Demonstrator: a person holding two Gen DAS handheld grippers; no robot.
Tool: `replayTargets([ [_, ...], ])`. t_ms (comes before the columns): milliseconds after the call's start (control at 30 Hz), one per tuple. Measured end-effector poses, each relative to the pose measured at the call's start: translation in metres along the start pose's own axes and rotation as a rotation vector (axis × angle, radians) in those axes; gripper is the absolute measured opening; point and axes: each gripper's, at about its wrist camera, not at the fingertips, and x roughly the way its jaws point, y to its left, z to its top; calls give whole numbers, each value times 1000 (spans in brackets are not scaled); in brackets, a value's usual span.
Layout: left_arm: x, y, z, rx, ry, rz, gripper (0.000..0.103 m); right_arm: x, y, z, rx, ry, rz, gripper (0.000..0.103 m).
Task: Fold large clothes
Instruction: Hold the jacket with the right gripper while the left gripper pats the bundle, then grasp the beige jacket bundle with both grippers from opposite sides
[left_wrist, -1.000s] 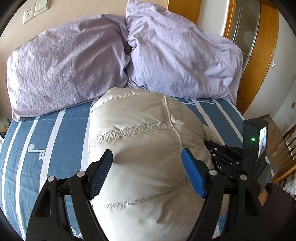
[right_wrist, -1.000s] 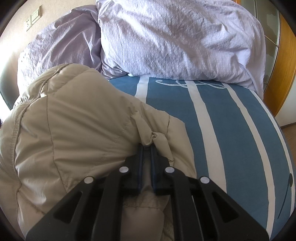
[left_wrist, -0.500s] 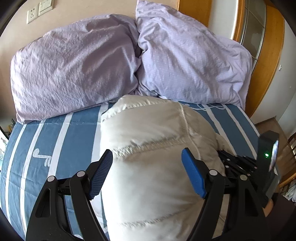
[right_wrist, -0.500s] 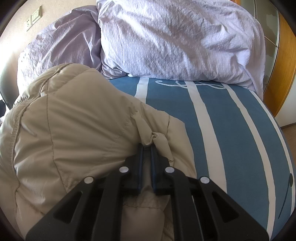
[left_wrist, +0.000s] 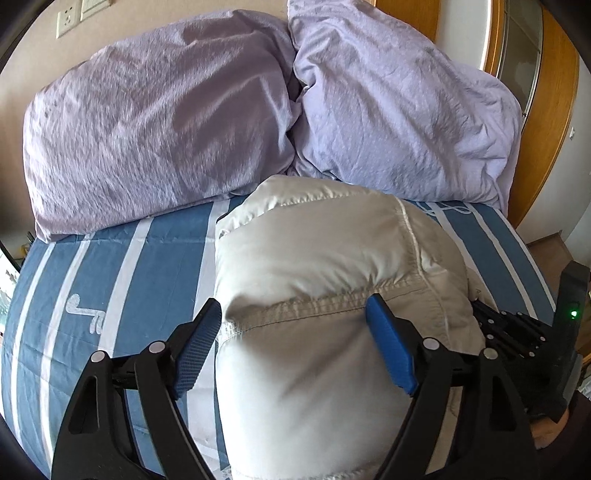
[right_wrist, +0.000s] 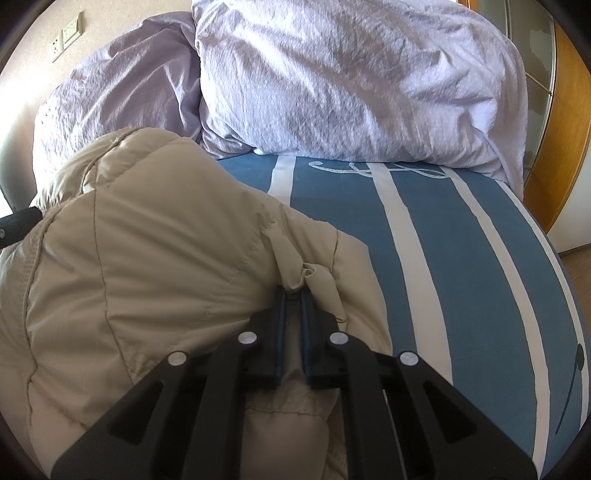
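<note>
A puffy beige quilted jacket (left_wrist: 325, 266) lies bunched on the blue striped bed (left_wrist: 155, 266). My left gripper (left_wrist: 295, 325) is open, its blue pads wide apart over the jacket's stitched seam, holding nothing. My right gripper (right_wrist: 293, 295) is shut on a pinched fold of the jacket (right_wrist: 147, 266) at its right edge. The right gripper's black body (left_wrist: 517, 332) shows at the right in the left wrist view. Part of the left gripper (right_wrist: 18, 221) shows at the left edge in the right wrist view.
Two lilac pillows (left_wrist: 155, 125) (left_wrist: 399, 118) stand against the headboard behind the jacket. Blue sheet with white stripes (right_wrist: 443, 258) lies to the jacket's right. A wooden door frame (left_wrist: 554, 110) is at the right, wall sockets (left_wrist: 66, 18) at top left.
My left gripper has drawn back and risen, so the jacket sits lower and more of the pillows shows. It stays open. My right gripper has held still on the fold.
</note>
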Motion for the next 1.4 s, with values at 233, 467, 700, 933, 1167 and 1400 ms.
replayTargets([
  [233, 11, 8, -5, -34, 6, -8, 93, 2, -1, -1, 4, -13, -5, 8],
  [467, 21, 10, -10, -19, 1, 12, 96, 2, 0, -3, 14, -34, -15, 8],
  [700, 30, 16, -13, -27, 8, -5, 99, 1, 0, -5, 31, -48, -17, 8],
  [933, 37, 20, -15, -48, 16, -25, 100, 2, 1, -6, 35, -59, -20, 8],
  [1167, 41, 23, -17, -61, 15, -35, 100, 3, 0, -7, 36, -71, -25, 8],
  [1400, 43, 25, -20, -69, 10, -40, 101, 3, 0, -9, 36, -84, -33, 8],
])
